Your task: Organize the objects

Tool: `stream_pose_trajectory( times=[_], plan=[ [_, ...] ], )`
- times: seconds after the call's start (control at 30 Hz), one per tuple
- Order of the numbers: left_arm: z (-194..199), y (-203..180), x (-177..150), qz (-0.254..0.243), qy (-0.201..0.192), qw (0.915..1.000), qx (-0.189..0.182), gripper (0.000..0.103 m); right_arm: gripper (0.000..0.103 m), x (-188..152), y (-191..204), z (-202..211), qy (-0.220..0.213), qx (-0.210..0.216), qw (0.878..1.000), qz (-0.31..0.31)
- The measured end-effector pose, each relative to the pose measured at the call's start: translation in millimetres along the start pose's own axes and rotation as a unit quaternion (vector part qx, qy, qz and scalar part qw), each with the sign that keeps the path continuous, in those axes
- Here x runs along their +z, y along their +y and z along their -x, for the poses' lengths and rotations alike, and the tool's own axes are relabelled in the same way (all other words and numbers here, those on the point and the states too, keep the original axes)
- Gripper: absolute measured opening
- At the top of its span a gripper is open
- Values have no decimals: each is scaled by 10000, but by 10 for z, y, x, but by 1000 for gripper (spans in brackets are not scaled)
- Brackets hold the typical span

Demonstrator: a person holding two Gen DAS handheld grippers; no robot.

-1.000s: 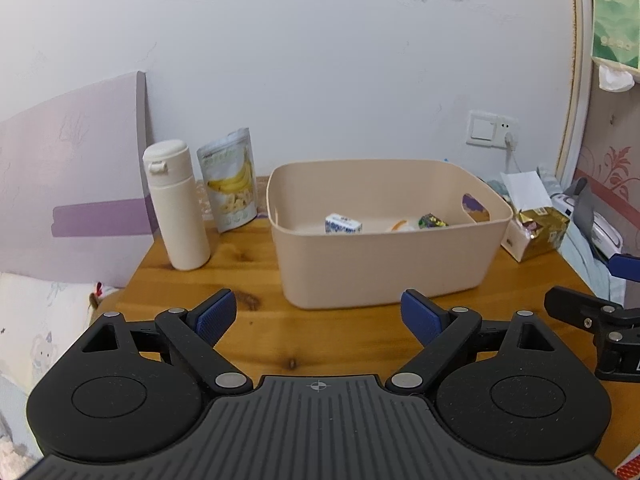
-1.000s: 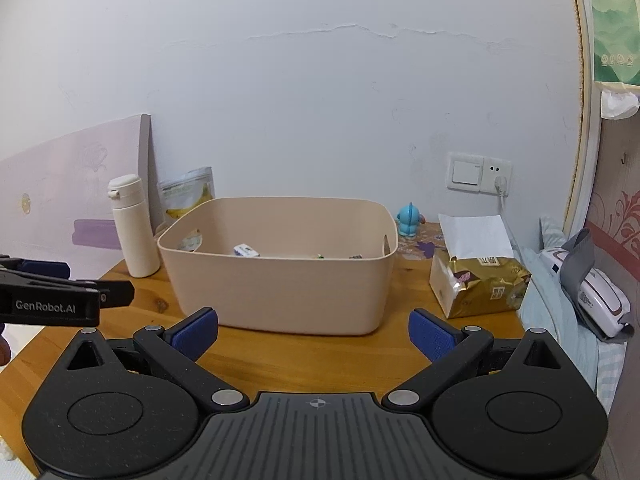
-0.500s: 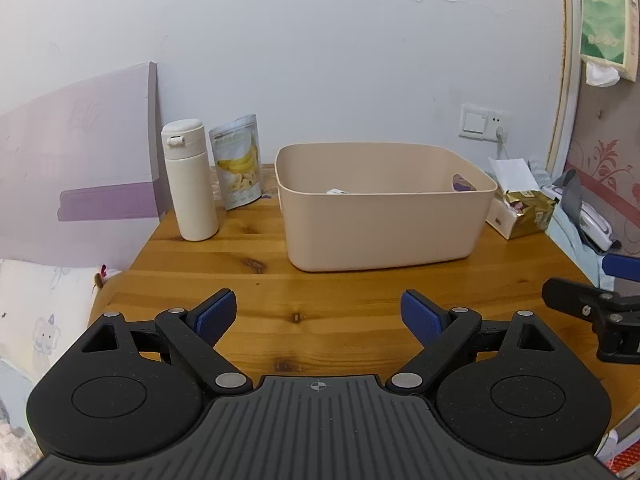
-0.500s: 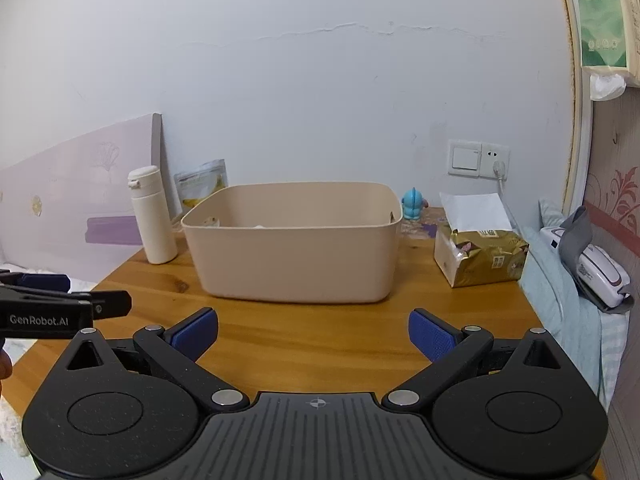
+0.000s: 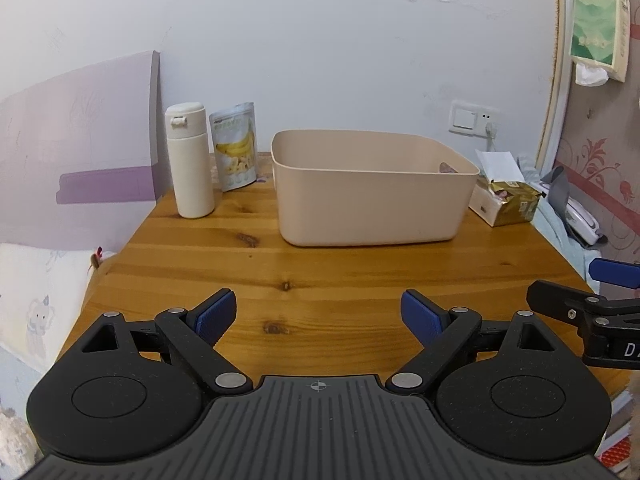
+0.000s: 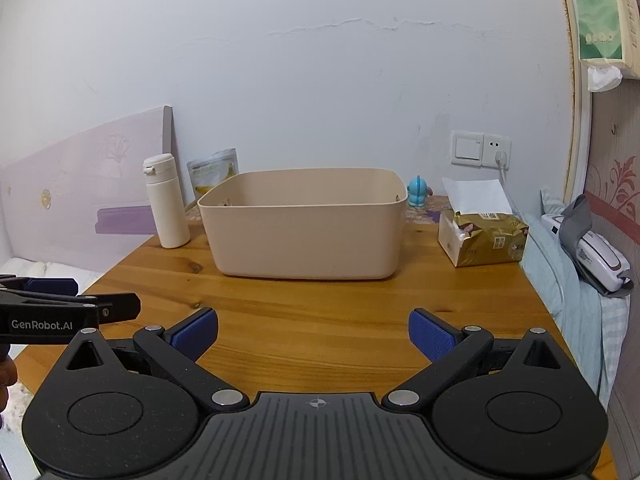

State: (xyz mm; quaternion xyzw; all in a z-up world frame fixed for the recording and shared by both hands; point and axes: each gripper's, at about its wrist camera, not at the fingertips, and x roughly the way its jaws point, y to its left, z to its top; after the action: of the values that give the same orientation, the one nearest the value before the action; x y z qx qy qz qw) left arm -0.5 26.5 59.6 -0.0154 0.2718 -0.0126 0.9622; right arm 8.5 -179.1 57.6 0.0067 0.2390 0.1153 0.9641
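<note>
In the left wrist view, the left gripper [image 5: 318, 314] has been drawn back and lowered, jaws wide apart and empty; the bin [image 5: 374, 190] on the desk [image 5: 320, 272] is now seen side-on, its contents hidden. In the right wrist view, the right gripper [image 6: 313, 334] has likewise been withdrawn, jaws apart, suggesting the sorting is finished.

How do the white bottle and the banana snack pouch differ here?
The white bottle is a plain cylinder with a capped top; the banana snack pouch is a flat printed bag. The bottle stands nearer the camera, the pouch behind it by the wall. Both are upright on the table, left of the bin.
</note>
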Motion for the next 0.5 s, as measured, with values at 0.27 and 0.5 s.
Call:
stream_pose_trajectory(
  times=[0.27,0.5],
  plan=[
    [122,23,-90,-42,-29,9999,128,91,103,-97,57,81,51,64,10000,29],
    [195,44,-135,-2,-7,10000,85,91,103,-162,63,139,117,47,9999,31]
  ],
)
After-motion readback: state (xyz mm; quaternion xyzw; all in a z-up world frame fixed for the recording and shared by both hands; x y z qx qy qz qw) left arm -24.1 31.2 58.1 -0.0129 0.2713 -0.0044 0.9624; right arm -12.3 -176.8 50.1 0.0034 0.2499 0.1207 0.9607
